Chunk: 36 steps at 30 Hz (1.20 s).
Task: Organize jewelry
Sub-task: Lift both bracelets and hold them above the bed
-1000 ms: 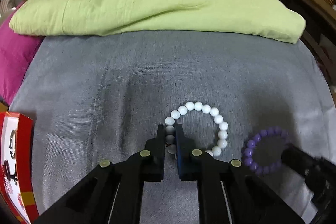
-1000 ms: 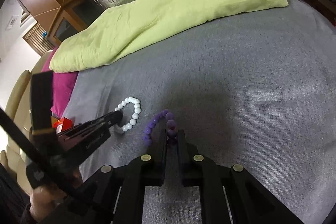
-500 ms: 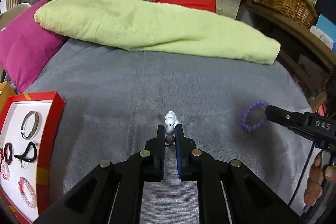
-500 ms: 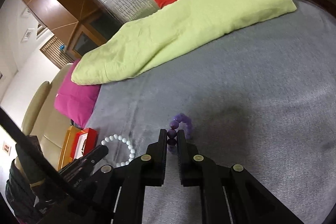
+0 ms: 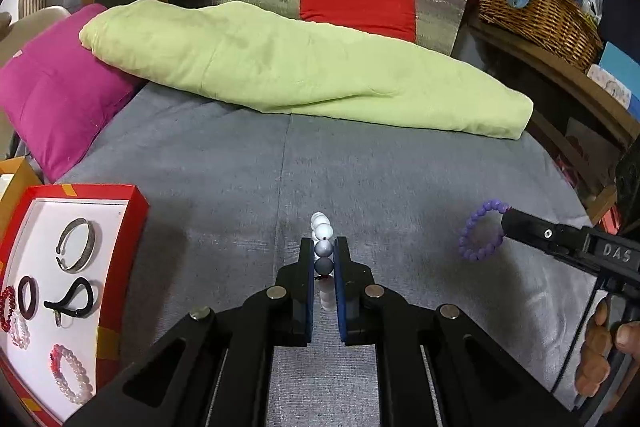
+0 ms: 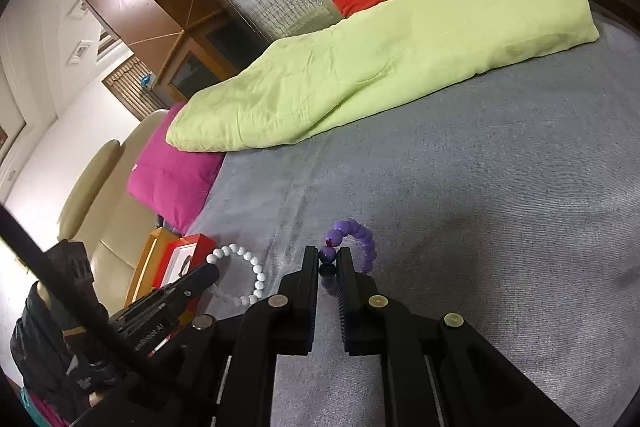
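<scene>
My left gripper (image 5: 323, 254) is shut on a white bead bracelet (image 5: 322, 227) and holds it edge-on above the grey bed cover (image 5: 240, 187). My right gripper (image 6: 329, 258) is shut on a purple bead bracelet (image 6: 360, 239), also lifted off the cover. The purple bracelet (image 5: 478, 231) and right gripper (image 5: 505, 221) show at the right of the left wrist view. The white bracelet (image 6: 244, 275) and left gripper (image 6: 212, 271) show at the lower left of the right wrist view. A red jewelry box (image 5: 124, 227) with a white lining lies at the left and holds several bracelets.
A light green folded blanket (image 5: 300, 67) lies across the back of the bed. A magenta pillow (image 5: 60, 95) sits at the back left, a red cushion (image 5: 360, 7) behind. A wicker basket (image 5: 536, 11) stands on a shelf at the right.
Both grippers have lifted their bracelets off the bed cover and drawn back. The red jewelry box has come fully into the left wrist view.
</scene>
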Available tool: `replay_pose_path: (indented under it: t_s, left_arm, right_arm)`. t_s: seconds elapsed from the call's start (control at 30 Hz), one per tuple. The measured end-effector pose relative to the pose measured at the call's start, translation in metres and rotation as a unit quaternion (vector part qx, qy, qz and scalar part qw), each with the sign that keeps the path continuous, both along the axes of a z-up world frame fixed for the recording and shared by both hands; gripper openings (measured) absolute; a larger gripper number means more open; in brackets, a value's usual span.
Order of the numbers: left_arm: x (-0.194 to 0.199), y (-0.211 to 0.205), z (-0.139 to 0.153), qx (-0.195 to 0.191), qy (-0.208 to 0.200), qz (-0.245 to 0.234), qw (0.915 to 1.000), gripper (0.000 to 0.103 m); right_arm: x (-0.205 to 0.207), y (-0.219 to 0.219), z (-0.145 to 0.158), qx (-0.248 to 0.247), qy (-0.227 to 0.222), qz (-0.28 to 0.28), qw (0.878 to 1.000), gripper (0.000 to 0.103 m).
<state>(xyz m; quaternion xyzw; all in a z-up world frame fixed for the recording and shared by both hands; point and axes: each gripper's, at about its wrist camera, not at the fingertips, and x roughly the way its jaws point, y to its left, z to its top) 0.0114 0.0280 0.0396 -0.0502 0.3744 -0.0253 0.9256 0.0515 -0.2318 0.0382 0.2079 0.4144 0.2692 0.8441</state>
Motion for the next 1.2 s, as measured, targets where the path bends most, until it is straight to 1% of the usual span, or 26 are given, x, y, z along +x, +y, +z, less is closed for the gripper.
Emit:
replay_pose_path:
  t_s: [0.13, 0.47, 1.2]
  left_arm:
    - [0.000, -0.007, -0.004, 0.010, 0.004, -0.002, 0.9999, 0.009]
    - [0.001, -0.008, -0.010, 0.024, 0.011, 0.002, 0.9996, 0.009]
    - [0.004, -0.007, -0.012, 0.032, 0.019, 0.014, 0.9992, 0.009]
  right_arm:
    - [-0.001, -0.001, 0.002, 0.002, -0.003, -0.001, 1.000, 0.010]
    - [-0.002, -0.002, 0.002, -0.005, -0.006, -0.002, 1.000, 0.010]
    - [-0.003, 0.001, 0.004, -0.020, -0.015, -0.001, 1.000, 0.010]
